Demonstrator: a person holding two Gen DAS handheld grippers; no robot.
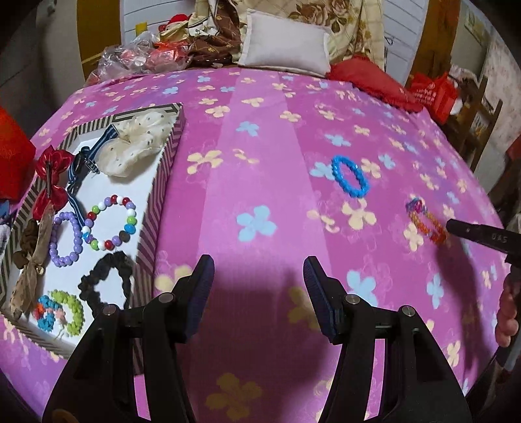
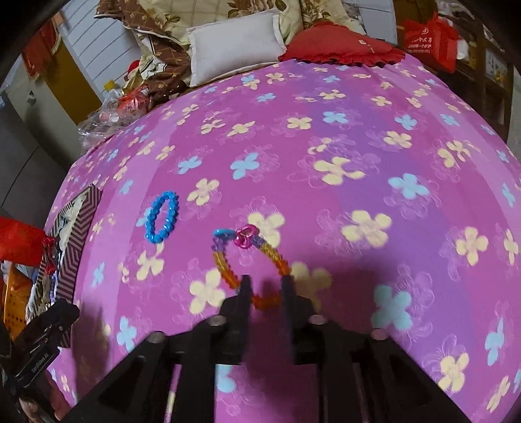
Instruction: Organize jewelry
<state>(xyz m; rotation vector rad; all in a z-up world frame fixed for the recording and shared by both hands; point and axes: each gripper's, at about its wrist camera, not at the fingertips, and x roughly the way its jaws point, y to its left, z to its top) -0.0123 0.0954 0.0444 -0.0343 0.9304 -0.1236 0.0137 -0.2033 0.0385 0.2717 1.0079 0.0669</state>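
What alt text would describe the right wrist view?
The right gripper straddles the near edge of a rainbow bead bracelet with a pink heart charm, lying on a pink floral bedspread. A blue bead bracelet lies to its left.

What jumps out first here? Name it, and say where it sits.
The pink flowered bedspread fills both views. On it lie a blue bracelet and a rainbow bracelet, whose near edge sits between the right gripper's fingers. At left, a striped box holds more bracelets and scrunchies.

A bed (image 1: pixel 260 136) wore a pink flowered sheet. A white pillow (image 1: pixel 286 48) and a red cushion (image 2: pixel 342 45) lay at its head. White panelled wall (image 1: pixel 403 29) stood behind.
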